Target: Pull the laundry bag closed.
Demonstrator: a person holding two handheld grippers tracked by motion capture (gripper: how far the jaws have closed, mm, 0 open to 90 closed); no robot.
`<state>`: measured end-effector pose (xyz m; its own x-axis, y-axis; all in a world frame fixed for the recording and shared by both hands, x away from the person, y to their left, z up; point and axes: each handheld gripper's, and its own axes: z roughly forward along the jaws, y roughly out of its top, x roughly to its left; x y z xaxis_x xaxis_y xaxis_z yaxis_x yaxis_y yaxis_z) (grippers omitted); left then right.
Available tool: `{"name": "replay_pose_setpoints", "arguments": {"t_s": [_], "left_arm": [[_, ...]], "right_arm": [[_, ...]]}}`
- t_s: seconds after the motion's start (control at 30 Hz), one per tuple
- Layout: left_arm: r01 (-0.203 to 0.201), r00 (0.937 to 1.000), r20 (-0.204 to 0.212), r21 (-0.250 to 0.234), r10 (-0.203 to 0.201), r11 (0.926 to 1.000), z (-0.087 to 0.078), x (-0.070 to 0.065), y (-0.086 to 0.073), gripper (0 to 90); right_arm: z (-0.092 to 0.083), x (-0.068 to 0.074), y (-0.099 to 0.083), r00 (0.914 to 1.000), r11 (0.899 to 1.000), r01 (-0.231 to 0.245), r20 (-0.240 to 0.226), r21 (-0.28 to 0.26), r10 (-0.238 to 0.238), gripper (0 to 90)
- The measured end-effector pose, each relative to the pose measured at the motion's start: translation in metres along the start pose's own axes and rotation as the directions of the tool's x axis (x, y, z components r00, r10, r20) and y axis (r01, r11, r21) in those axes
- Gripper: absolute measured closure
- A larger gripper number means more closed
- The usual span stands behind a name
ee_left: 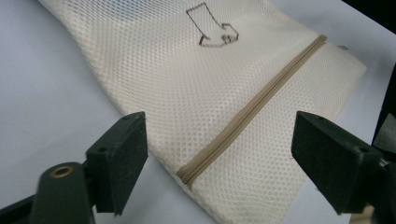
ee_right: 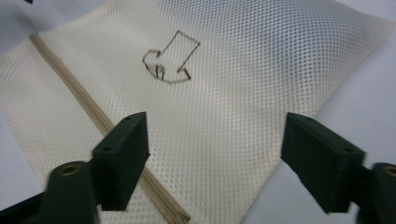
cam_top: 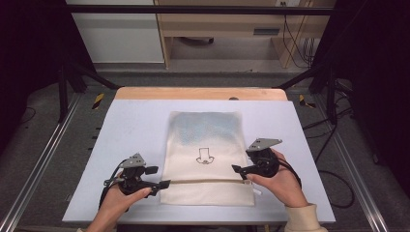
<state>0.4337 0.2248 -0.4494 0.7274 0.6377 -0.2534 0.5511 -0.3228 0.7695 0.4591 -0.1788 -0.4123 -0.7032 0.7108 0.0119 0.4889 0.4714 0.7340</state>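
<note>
Your claws flank the mesh bag (cam_top: 205, 159).
Left claw (cam_top: 162, 178) and right claw (cam_top: 238, 173) both gape released beside its zipper (cam_top: 208, 182) on the counter (cam_top: 135, 125).

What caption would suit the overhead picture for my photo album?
Two hand-held black tools, left tool and right tool, open beside a flat cream mesh zip bag on a pale blue-grey table.

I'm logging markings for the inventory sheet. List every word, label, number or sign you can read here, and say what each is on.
No readable words or numbers.
Mesh laundry bag: one dark outline drawing, a boxy shape widening at its base, no letters.
Small white tag at the zipper end: too small to read.
Yellow-and-black hazard tape on the floor: stripes, no text.
</note>
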Motion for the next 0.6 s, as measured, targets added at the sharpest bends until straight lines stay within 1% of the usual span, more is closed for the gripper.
{"name": "replay_pose_setpoints", "arguments": {"t_s": [0.07,0.13,0.2,0.27,0.3,0.33,0.4,0.47,0.5,0.53,0.6], "left_arm": [[-0.012,0.9994,-0.033,0.015,0.013,0.9998,-0.004,0.001,0.002,14.6],[-0.016,0.9973,-0.071,0.016,0.017,0.9997,-0.008,0.003,0.004,12.9],[-0.028,0.9941,-0.104,0.021,0.030,0.9994,-0.013,0.007,0.005,12.7],[-0.036,0.9901,-0.134,0.043,0.041,0.9984,-0.019,0.011,0.007,11.7],[-0.039,0.9866,-0.156,0.046,0.045,0.9982,-0.021,0.013,0.007,11.6],[-0.044,0.9839,-0.171,0.056,0.053,0.9974,-0.025,0.016,0.008,11.7],[-0.030,0.9807,-0.191,0.064,0.042,0.9975,-0.030,0.021,0.009,11.5],[-0.027,0.9765,-0.211,0.076,0.043,0.9967,-0.036,0.025,0.009,11.8],[-0.030,0.9730,-0.226,0.089,0.050,0.9956,-0.038,0.027,0.010,11.8],[-0.037,0.9692,-0.238,0.114,0.064,0.9928,-0.040,0.029,0.010,11.7],[-0.043,0.9622,-0.260,0.145,0.080,0.9885,-0.042,0.032,0.010,11.9]], "right_arm": [[0.001,-0.001,0.002,0.9997,1.000,-0.020,0.016,-0.019,0.021,15.7],[0.000,-0.003,0.005,0.9976,0.998,-0.050,0.045,-0.036,0.051,11.7],[-0.002,-0.006,0.007,0.9939,0.996,-0.068,0.083,-0.061,0.073,8.1],[-0.006,-0.009,0.007,0.9878,0.993,-0.083,0.124,-0.089,0.093,8.2],[-0.009,-0.012,0.006,0.9833,0.990,-0.100,0.142,-0.102,0.114,8.0],[-0.011,-0.014,0.006,0.9781,0.986,-0.119,0.158,-0.113,0.136,8.0],[-0.017,-0.020,0.003,0.9682,0.981,-0.150,0.183,-0.124,0.171,7.3],[-0.024,-0.025,-0.001,0.9542,0.976,-0.180,0.219,-0.123,0.204,8.2],[-0.027,-0.026,-0.004,0.9471,0.975,-0.190,0.240,-0.115,0.213,8.3],[-0.029,-0.029,-0.007,0.9408,0.976,-0.191,0.264,-0.104,0.212,8.4],[-0.034,-0.034,-0.013,0.9265,0.971,-0.227,0.289,-0.078,0.240,9.5]]}}
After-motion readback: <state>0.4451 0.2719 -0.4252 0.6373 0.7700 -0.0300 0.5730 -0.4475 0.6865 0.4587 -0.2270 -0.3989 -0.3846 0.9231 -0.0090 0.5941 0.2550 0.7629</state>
